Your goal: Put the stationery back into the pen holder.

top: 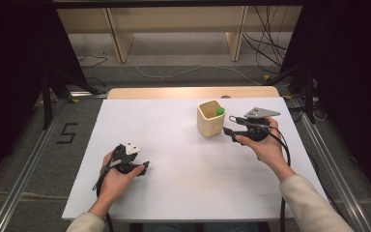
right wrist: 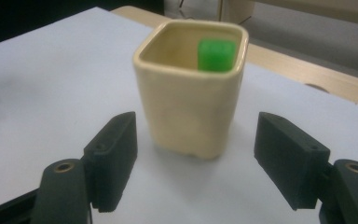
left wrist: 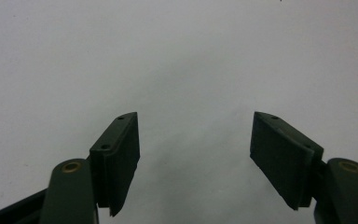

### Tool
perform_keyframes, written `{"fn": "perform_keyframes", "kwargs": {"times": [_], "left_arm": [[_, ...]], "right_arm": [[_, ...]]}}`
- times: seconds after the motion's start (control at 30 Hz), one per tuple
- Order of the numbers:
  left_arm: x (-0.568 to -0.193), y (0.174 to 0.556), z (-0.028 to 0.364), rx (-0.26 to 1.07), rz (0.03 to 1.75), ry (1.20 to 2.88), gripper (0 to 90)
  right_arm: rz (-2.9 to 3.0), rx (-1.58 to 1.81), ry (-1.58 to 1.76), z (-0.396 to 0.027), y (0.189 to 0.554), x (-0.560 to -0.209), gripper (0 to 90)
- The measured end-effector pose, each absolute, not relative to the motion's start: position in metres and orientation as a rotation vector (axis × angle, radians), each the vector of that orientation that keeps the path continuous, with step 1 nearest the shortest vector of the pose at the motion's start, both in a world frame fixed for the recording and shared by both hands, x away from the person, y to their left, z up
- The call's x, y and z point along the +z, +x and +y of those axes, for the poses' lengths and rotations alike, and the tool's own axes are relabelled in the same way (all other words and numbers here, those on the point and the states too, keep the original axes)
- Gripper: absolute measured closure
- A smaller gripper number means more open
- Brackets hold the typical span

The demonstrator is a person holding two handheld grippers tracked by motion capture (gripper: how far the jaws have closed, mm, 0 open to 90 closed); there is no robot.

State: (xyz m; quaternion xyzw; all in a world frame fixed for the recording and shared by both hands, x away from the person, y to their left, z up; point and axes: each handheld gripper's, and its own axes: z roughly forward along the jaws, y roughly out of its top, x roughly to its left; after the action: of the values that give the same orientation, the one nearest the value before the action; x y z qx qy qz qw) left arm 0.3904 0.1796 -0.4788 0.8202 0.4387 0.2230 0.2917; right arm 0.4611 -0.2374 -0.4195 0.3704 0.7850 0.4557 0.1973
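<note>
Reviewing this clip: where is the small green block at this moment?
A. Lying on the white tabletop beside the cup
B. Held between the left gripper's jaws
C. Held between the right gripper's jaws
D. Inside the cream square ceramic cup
D: the small green block sits inside the cream square ceramic cup, against its far wall, while the right gripper stands open in front of the cup, jaws empty.

Both forearms come in from the bottom edge, cream sleeves showing. Left hand grips the left gripper low over the white table, toward its near-left part, jaws spread wide with nothing between them. Right hand reaches further up the table's right side, and the right gripper has its jaws wide apart too, holding nothing.
</note>
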Motion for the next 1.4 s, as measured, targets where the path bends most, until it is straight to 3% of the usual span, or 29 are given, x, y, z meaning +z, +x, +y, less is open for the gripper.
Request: {"fn": "perform_keyframes", "kwargs": {"times": [0.33,1.4], "left_arm": [[-0.480,0.388,0.178,0.588,1.166,2.186,32.8],[-0.483,0.383,0.175,0.572,1.155,2.184,32.5]], "right_arm": [[2.230,1.281,1.004,-0.262,0.424,-0.430,30.0],[2.331,1.311,0.980,-0.291,0.359,-0.469,29.8]]}}
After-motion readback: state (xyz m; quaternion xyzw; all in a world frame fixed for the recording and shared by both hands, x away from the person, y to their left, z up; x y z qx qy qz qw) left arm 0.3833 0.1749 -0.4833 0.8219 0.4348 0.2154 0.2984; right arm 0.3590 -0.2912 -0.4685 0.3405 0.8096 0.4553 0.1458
